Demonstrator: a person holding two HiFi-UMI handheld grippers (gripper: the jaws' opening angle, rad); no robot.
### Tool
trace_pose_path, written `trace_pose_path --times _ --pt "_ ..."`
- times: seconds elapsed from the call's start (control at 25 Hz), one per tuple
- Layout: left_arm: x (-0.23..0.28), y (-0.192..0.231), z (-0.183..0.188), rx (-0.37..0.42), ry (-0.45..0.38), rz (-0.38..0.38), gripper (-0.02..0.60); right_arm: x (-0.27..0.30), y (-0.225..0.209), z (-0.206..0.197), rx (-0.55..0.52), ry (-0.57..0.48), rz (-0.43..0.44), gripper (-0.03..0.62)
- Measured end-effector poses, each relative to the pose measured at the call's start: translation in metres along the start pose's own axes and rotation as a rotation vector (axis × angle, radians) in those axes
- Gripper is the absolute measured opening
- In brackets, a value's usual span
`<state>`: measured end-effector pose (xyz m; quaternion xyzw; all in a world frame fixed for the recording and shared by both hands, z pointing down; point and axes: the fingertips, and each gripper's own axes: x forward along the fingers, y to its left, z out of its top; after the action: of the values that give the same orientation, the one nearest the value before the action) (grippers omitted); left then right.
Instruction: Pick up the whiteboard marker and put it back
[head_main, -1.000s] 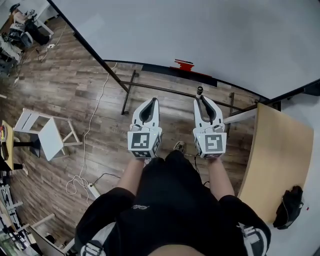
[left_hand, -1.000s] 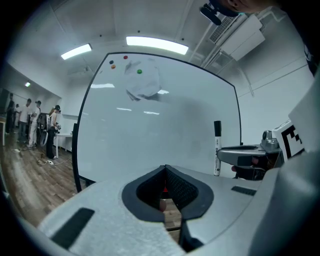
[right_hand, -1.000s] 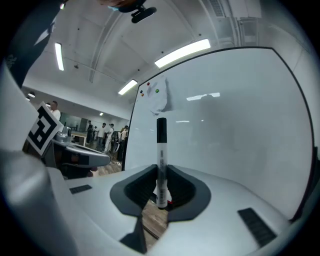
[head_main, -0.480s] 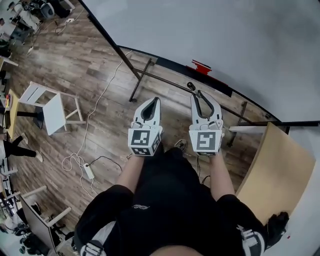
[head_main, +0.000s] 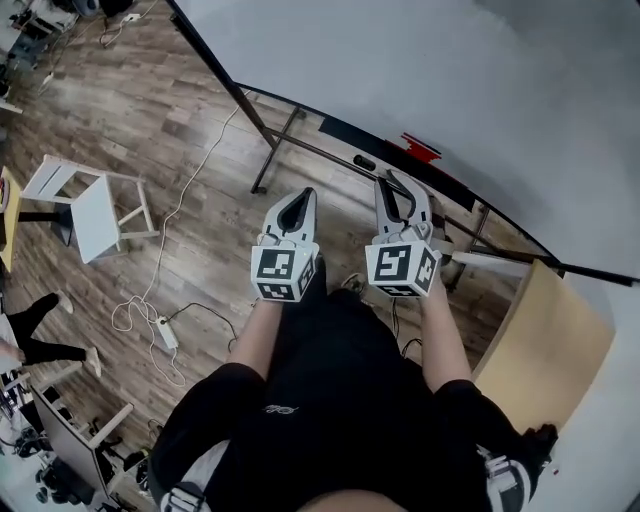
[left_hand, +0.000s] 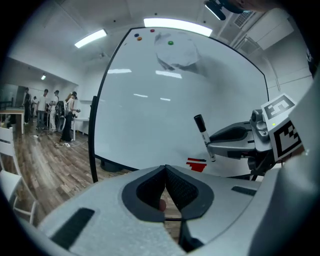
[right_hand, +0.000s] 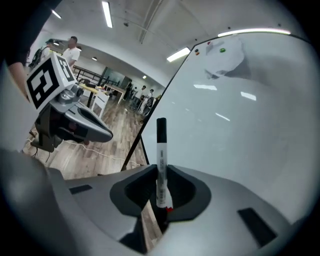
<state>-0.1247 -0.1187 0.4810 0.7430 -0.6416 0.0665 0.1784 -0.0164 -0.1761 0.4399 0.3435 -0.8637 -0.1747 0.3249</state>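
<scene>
My right gripper (head_main: 390, 183) is shut on a whiteboard marker (head_main: 366, 162) with a white body and black cap. In the right gripper view the marker (right_hand: 161, 160) stands upright between the pads, cap up. The big whiteboard (head_main: 480, 90) fills the space just ahead, and a red item (head_main: 421, 148) lies on its lower ledge beyond the right gripper. My left gripper (head_main: 304, 195) hangs beside the right one with its jaws shut and nothing between them (left_hand: 165, 171). The left gripper view shows the right gripper (left_hand: 235, 142) holding the marker (left_hand: 202, 134) in front of the board.
The whiteboard stand's black legs (head_main: 272, 155) cross the wooden floor below the grippers. A white stool (head_main: 95, 215) and a cable with a power strip (head_main: 165, 335) lie to the left. A round wooden table (head_main: 545, 350) is at the right. People stand far off (left_hand: 65, 112).
Both grippers have sunk and moved closer to the board's lower ledge. The right gripper has rolled, so the marker now leans left. The view has swung along the board.
</scene>
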Motion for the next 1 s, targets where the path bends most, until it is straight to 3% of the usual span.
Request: trace_pose_path --times 0.24,0.52,0.76,1.0 --pt "0.027 0.047 -0.014 -0.023 0.047 -0.008 0.006 0.072 0.017 -0.014 -0.160 0.182 0.063 0.051" --pt "0.044 0.099 -0.025 -0.114 0.082 -0.004 0.006 0.142 0.039 -0.027 -0.230 0.359 0.148 0.052" --pt "0.056 0.116 -0.058 -0.164 0.121 -0.025 0.006 0.181 0.058 -0.063 -0.289 0.492 0.201 0.052" --pt "0.058 0.132 -0.068 -0.185 0.128 -0.026 0.006 0.202 0.071 -0.076 -0.330 0.587 0.226 0.052"
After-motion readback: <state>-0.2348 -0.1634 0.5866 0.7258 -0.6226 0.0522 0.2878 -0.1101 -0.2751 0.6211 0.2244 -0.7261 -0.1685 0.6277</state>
